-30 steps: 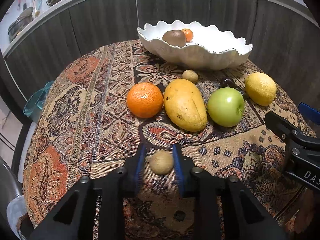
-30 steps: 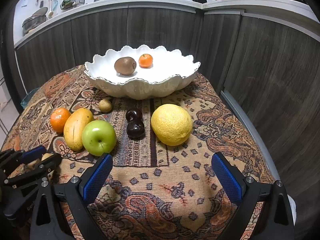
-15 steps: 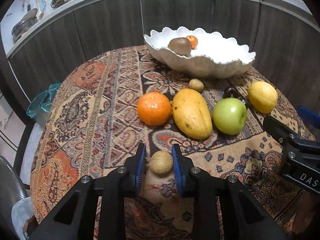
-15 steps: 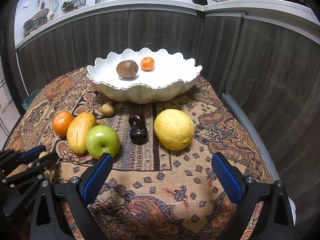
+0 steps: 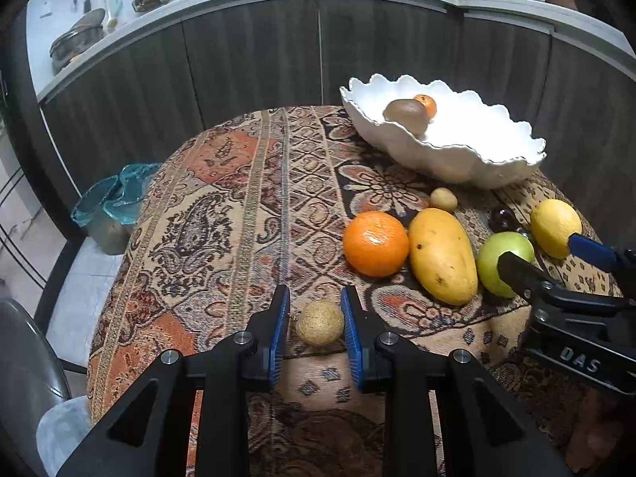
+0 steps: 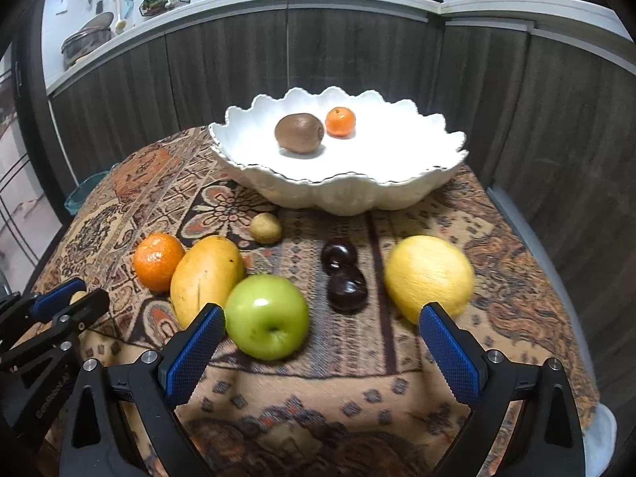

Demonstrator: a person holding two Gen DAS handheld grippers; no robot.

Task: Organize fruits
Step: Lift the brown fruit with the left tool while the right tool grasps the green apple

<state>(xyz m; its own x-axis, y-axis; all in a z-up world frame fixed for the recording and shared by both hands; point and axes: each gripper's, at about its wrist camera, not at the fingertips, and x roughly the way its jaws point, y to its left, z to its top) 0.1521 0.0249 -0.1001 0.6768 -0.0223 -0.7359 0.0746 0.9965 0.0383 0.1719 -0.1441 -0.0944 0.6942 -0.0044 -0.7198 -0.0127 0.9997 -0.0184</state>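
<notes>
Left wrist view: the small tan fruit [image 5: 319,322] is clamped in the left gripper [image 5: 315,328] and could be dropped if squeezed off-centre.

A round table draped in a patterned tapestry cloth [image 6: 397,381] carries a white scalloped ceramic bowl [image 6: 346,194] at its far side. Nearer lie, left to right, an orange [image 6: 158,260], a yellow mango [image 6: 204,278], a green apple [image 6: 266,316], two dark plums [image 6: 345,282] and a large yellow lemon [image 6: 429,276]. A small tan round fruit [image 6: 265,227] sits just before the bowl.
</notes>
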